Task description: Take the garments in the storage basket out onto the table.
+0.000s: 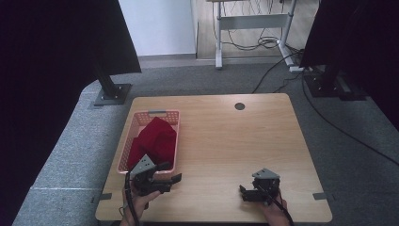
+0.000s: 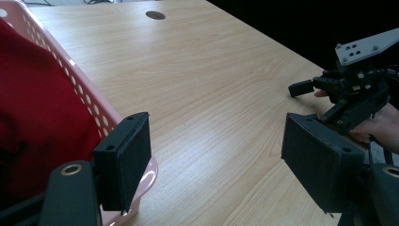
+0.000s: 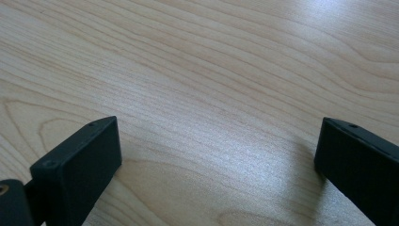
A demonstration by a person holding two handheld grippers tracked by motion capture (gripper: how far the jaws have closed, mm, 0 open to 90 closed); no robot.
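Observation:
A pink plastic basket [image 1: 140, 120] stands on the left side of the wooden table [image 1: 226, 141], and a red cloth [image 1: 153, 140] lies bundled inside it. My left gripper [image 1: 170, 173] is open just off the basket's near right corner, nothing between its jaws. In the left gripper view the basket's rim [image 2: 101, 113] and the red cloth [image 2: 37, 113] sit beside the left jaw. My right gripper [image 1: 243, 192] rests open near the table's front right, pointing left, with bare wood between its jaws [image 3: 216, 155]. It also appears in the left gripper view, right gripper [image 2: 301, 88], held by a hand.
A round cable hole [image 1: 239, 106] marks the table's far edge. Black screens stand at both back corners, with a stand base [image 1: 112, 94] on the grey carpet at the left. A desk frame [image 1: 254, 28] and cables lie beyond.

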